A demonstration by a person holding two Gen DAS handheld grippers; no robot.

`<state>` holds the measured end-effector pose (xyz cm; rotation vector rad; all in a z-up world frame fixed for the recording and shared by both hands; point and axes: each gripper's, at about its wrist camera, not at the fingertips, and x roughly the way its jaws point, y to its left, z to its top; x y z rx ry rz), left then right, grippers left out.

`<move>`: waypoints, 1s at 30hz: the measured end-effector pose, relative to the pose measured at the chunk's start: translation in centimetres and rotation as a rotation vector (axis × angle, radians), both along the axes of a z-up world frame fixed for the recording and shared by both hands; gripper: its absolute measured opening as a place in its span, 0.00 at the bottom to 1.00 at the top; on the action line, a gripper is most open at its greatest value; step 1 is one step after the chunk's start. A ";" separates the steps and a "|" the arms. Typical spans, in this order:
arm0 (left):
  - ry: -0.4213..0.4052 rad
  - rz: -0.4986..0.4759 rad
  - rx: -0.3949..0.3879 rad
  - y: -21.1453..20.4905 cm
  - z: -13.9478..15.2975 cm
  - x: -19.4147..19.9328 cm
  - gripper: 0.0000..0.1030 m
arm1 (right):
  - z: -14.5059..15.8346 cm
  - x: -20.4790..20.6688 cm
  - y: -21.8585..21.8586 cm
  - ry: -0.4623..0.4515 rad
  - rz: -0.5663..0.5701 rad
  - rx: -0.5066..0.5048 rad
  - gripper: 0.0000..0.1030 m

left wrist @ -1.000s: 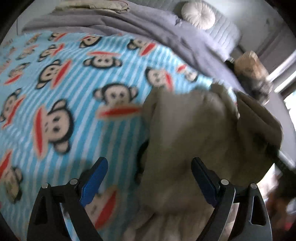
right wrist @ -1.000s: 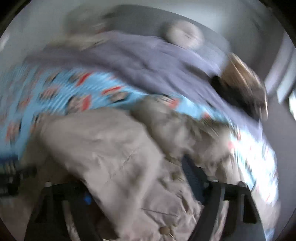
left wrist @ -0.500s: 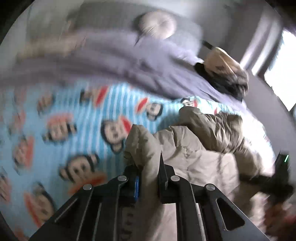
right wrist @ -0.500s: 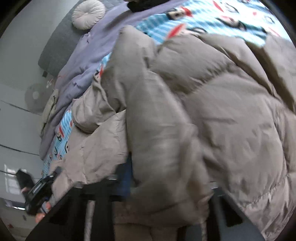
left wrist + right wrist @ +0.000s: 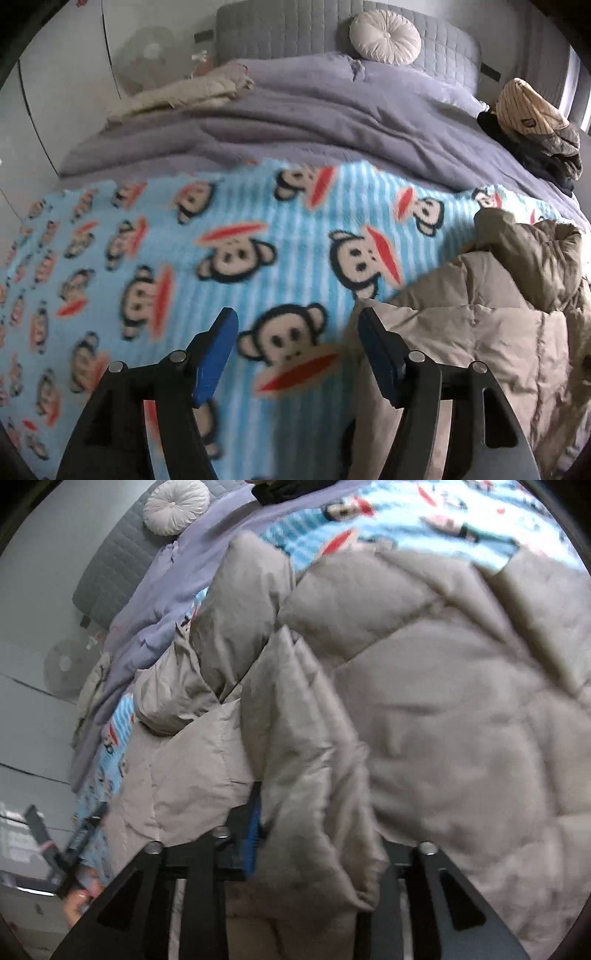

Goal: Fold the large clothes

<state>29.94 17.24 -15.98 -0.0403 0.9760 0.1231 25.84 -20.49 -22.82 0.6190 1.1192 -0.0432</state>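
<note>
A beige puffer jacket point(image 5: 480, 332) lies bunched on the monkey-print blue blanket point(image 5: 184, 258), at the right of the left wrist view. My left gripper point(image 5: 295, 343) hovers over the blanket, its jaws opening. Nothing is between them, and the jacket's edge sits just by the right pad point(image 5: 373, 350). In the right wrist view the jacket point(image 5: 443, 701) fills most of the frame. A thick fold of it lies between the opening jaws of my right gripper point(image 5: 314, 830). Only the left blue pad point(image 5: 253, 834) shows; fabric hides the other. The left gripper point(image 5: 74, 849) appears at the lower left.
A grey-purple duvet point(image 5: 332, 122) is heaped beyond the blanket, with a round cushion point(image 5: 386, 38) against the grey headboard. A pile of clothes topped by a striped garment point(image 5: 532, 114) sits at the far right. A folded beige cloth point(image 5: 177, 96) lies far left.
Half a second ago my left gripper was shut on the jacket's edge; now it stands open beside it, over the blanket. The right gripper's jaws have spread around the fold.
</note>
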 end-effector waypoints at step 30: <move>0.145 -0.106 0.036 -6.0 -2.4 -7.2 0.67 | 0.4 -4.8 -4.0 0.045 0.067 -0.205 0.07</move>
